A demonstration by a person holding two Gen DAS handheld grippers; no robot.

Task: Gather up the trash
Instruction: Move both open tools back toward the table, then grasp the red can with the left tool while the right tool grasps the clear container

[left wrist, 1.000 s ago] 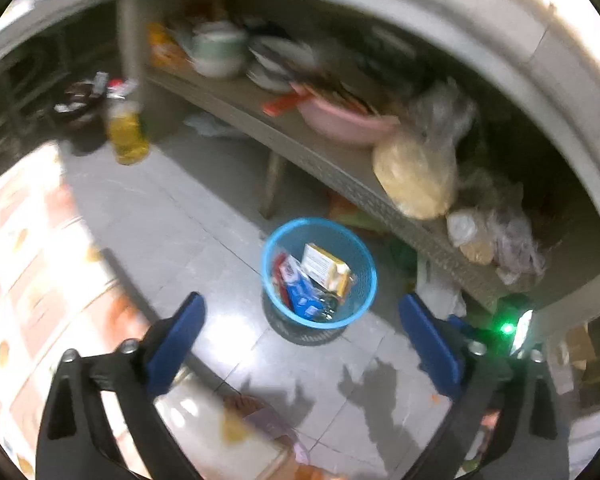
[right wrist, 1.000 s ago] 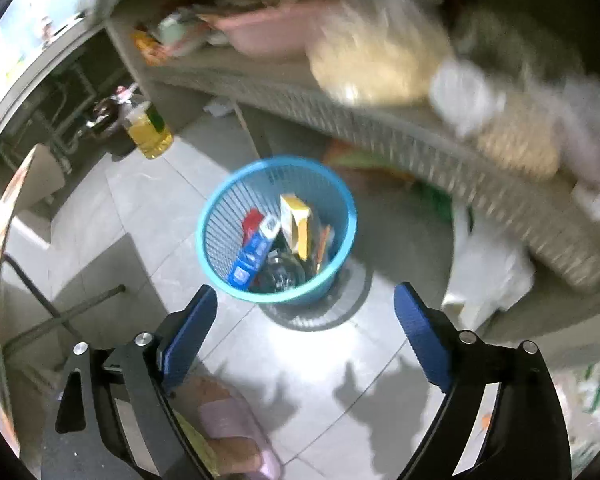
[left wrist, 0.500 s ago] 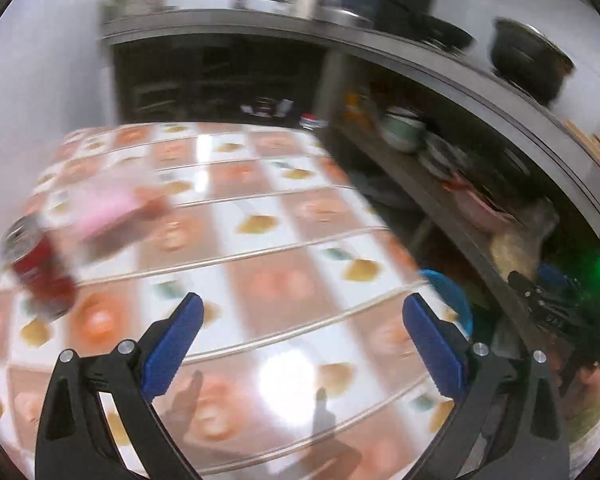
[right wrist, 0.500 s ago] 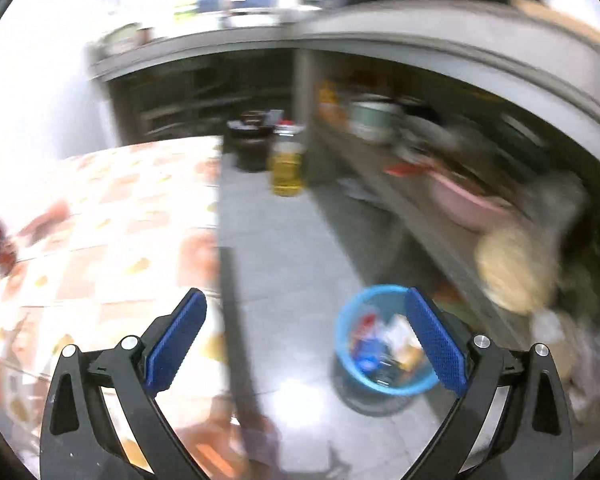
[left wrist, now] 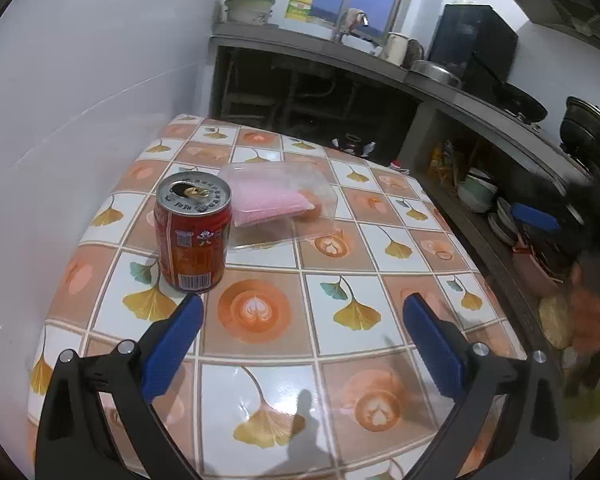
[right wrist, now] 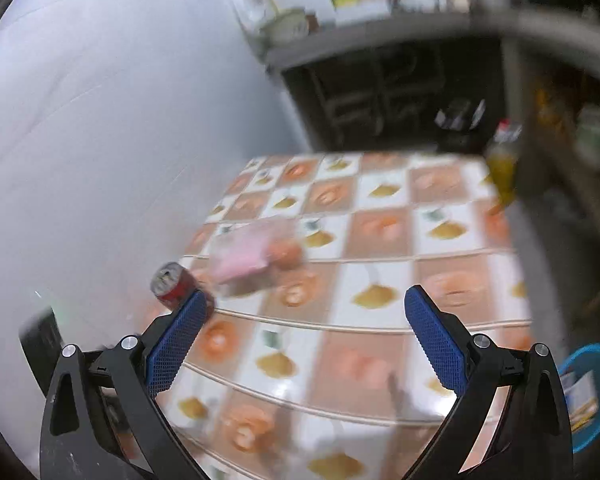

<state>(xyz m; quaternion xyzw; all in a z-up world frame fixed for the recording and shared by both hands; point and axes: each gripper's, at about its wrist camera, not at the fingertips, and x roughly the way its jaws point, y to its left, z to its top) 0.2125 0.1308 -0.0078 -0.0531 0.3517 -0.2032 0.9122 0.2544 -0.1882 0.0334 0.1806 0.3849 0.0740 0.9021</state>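
Two pieces of trash remain on the tiled bench (left wrist: 340,264): a red can (left wrist: 193,232) standing upright with its tab hole open, and just behind it, touching or nearly so, a clear plastic clamshell box (left wrist: 278,204) holding something pink. The can's long axis is vertical, so a level pinch across its sides looks like the natural grasp. It stands just ahead of the left tool (left wrist: 302,328), off toward that tool's left pad, with the pads spread wide and nothing between them. The right tool (right wrist: 300,328) is likewise released and empty, and it sits farther from the can (right wrist: 172,284), which shows small and partly hidden behind its left pad. By that reading the left hand is the nearer one. Only the right wrist view, blurred, shows the blue basket (right wrist: 592,396) on the floor beyond the bench edge, already holding packaging; only the left view shows the can sharply
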